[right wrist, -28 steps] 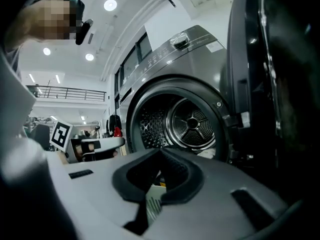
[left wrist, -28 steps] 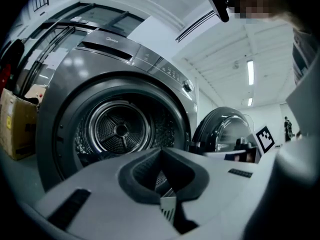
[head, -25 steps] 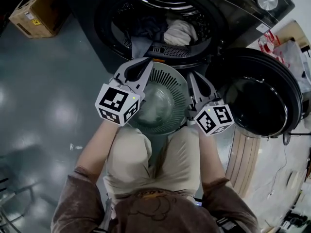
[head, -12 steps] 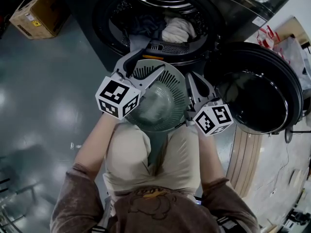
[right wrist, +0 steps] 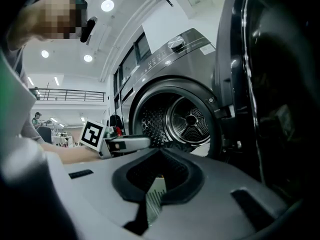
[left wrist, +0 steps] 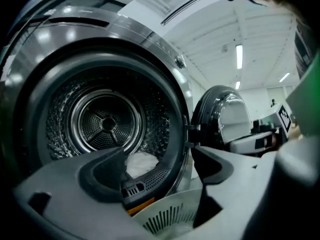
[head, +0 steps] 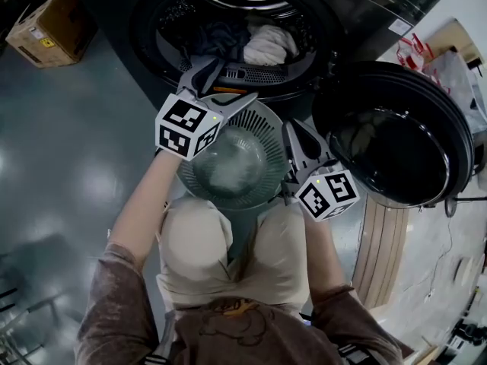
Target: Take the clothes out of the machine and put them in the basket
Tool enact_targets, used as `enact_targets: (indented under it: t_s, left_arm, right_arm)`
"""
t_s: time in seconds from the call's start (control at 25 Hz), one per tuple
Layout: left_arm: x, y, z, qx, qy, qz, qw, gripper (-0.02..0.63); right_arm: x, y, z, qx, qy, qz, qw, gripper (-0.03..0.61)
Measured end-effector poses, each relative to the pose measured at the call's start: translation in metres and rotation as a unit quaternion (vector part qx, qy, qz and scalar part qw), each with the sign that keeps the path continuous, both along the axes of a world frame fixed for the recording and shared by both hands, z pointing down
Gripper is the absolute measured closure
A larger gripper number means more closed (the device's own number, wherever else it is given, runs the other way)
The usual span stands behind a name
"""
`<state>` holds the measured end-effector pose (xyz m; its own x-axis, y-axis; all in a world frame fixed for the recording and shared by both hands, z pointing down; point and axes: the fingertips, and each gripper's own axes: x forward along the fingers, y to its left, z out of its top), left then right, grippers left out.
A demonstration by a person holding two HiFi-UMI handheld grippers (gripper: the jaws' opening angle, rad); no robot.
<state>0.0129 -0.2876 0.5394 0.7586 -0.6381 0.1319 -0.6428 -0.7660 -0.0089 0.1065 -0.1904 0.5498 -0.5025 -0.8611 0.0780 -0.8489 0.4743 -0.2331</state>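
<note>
The front-loading machine's drum (head: 228, 21) stands open at the top of the head view, with a dark blue garment (head: 217, 40) and a white garment (head: 266, 46) inside. A round slatted basket (head: 262, 124) sits on the person's lap just below the drum mouth. My left gripper (head: 226, 84) reaches over the basket's far rim towards the drum. Its jaws are opening and nothing is between them. In the left gripper view the left gripper (left wrist: 160, 166) frames the white garment (left wrist: 141, 162) and the basket (left wrist: 165, 216). My right gripper (head: 298, 137) rests at the basket's right rim, shut and empty.
The machine's round door (head: 396, 139) hangs open to the right, close to the right gripper. A cardboard box (head: 42, 25) stands on the glossy grey floor at the upper left. Wooden boards (head: 380, 253) lie at the right.
The left gripper has moved up from the basket's left rim towards the drum mouth, and its jaws have gone from shut to wide apart. The right gripper has stayed put.
</note>
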Motion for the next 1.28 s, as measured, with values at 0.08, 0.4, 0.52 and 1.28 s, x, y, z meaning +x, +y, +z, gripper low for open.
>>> enact_targets:
  t_s: [0.08,0.4,0.52,1.28]
  left_arm:
    - [0.011,-0.013,0.006,0.010,-0.027,0.010,0.9995,0.186]
    - [0.058,-0.074,0.032,0.035,-0.104,0.039,0.9932,0.185]
    - [0.073,-0.094,0.051,0.029,-0.137,0.049,0.9889,0.183]
    - [0.118,-0.190,0.134,-0.034,-0.277,0.087,0.9562,0.188]
  right_arm:
    - [0.000,0.000,0.003,-0.003,-0.002,0.003,1.000,0.580]
    - [0.004,0.001,0.011,-0.017,-0.018,0.021,0.999,0.580]
    - [0.004,0.003,0.013,-0.021,-0.018,0.025,0.999,0.580]
    - [0.013,0.001,0.031,-0.042,-0.033,0.056,0.997,0.580]
